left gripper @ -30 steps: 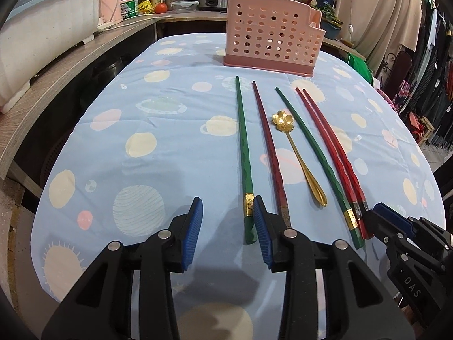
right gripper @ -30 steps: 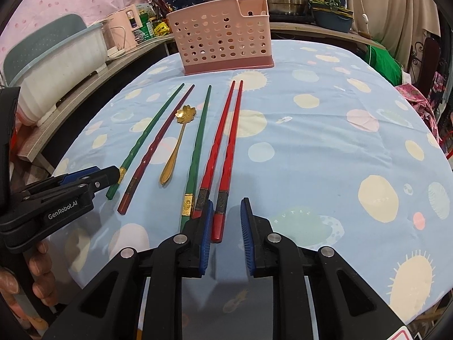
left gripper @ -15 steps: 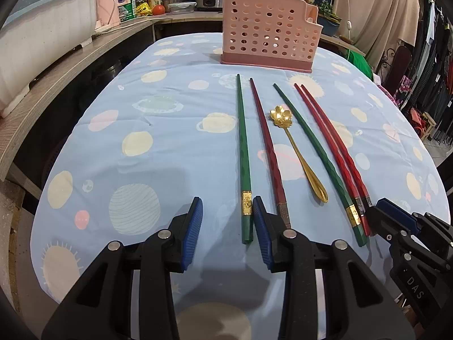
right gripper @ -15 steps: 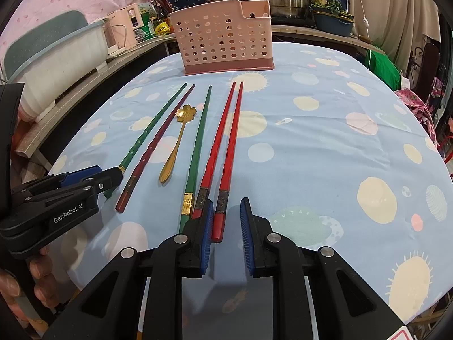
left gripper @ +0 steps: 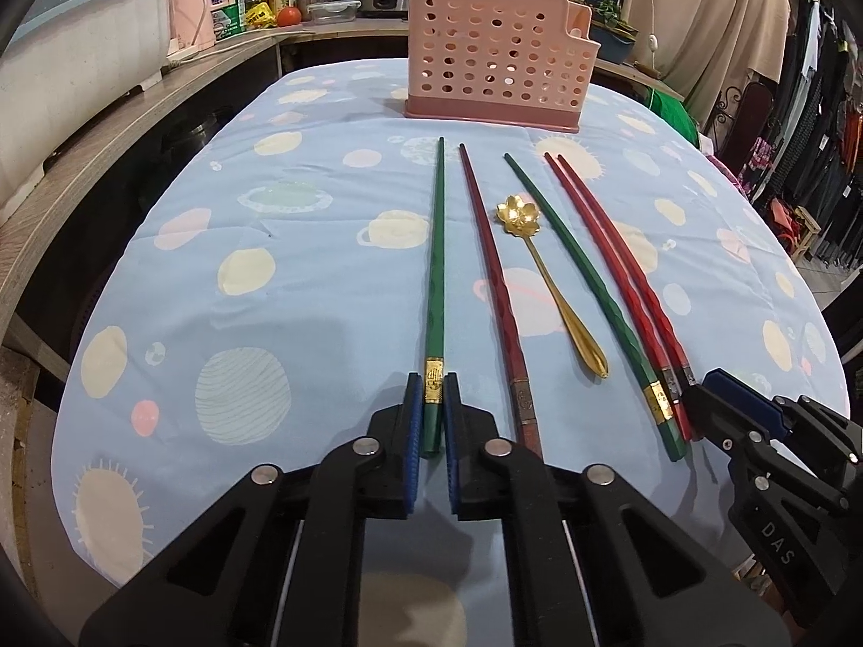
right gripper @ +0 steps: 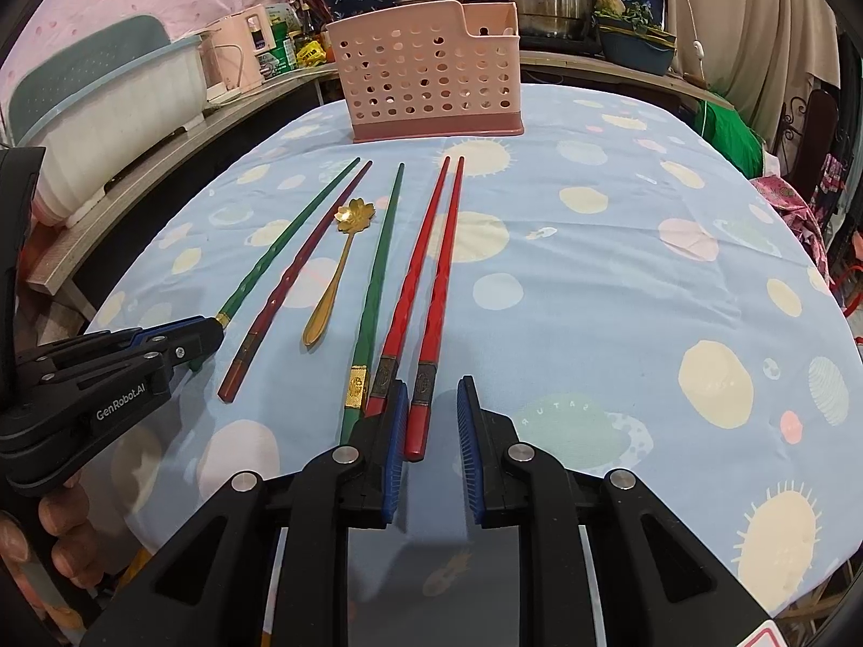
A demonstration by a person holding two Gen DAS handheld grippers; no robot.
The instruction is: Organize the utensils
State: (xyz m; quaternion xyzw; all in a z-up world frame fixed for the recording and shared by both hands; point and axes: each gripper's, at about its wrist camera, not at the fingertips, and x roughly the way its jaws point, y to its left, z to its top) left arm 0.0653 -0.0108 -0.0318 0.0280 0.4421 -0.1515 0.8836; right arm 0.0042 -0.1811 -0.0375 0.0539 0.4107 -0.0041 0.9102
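Note:
Several chopsticks and a gold flower spoon [left gripper: 555, 291] lie side by side on the blue tablecloth, in front of a pink perforated holder [left gripper: 496, 70]. My left gripper [left gripper: 432, 377] is closing its jaws, and the blue pads press both sides of the leftmost green chopstick [left gripper: 436, 269] at its gold-banded end. In the right wrist view my right gripper [right gripper: 432, 384] stands narrowly open. The end of the rightmost red chopstick [right gripper: 442, 280] lies between its pads, with a gap to the right pad. A second red chopstick [right gripper: 413, 280] runs beside the left pad.
A dark red chopstick [left gripper: 493, 280] and another green chopstick [left gripper: 588, 291] flank the spoon. A wooden counter [left gripper: 108, 124] with a white tub and kitchen items runs along the left. Pots stand behind the holder. A hand [right gripper: 59, 517] holds the left gripper [right gripper: 207, 331].
The left gripper's jaws have come together from wide apart onto the green chopstick's end. The right gripper and the utensils have stayed where they were.

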